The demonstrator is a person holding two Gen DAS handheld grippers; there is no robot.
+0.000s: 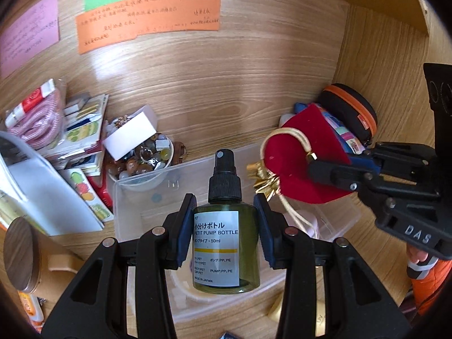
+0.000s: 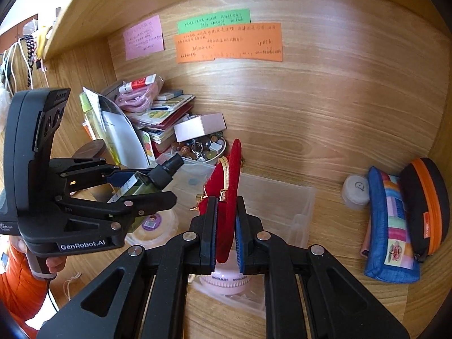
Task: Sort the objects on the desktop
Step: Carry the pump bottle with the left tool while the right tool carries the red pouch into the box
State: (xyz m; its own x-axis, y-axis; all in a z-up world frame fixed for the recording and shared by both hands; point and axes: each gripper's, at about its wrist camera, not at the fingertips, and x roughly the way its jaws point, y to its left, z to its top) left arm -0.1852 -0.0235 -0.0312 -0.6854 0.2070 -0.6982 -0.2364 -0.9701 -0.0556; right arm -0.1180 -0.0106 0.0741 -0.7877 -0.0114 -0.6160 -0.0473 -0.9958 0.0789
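My left gripper is shut on a small olive-green pump bottle with a black spray cap, held upright over a clear plastic bin. In the right wrist view the same bottle shows sideways in the left gripper. My right gripper is shut on a red velvet pouch with a gold drawstring, held edge-on above the bin. From the left wrist view the pouch hangs off the right gripper, to the bottle's right.
A bowl of beads and trinkets with a white box on it sits behind the bin. Books and a pink cord pack pile up at left. A patchwork pouch, a black-orange case and a white jar lie right. Paper notes are on the back wall.
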